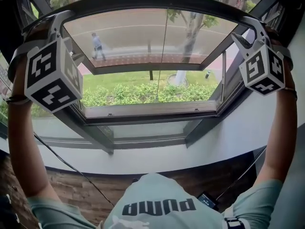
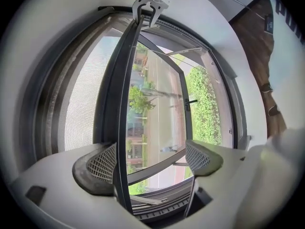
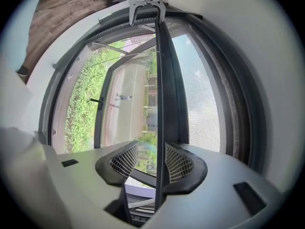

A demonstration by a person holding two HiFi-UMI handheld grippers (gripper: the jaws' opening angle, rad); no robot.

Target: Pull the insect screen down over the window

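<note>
left gripper fingers spread | right gripper fingers apart astride screen bar | mesh: gripper views only

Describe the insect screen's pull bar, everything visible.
The pull bar is a slim, dark, metal-looking rail with fine grey mesh showing on one side. It passes between the parted jaws of the left gripper and the right gripper, close against one pad of each and not clamped.
</note>
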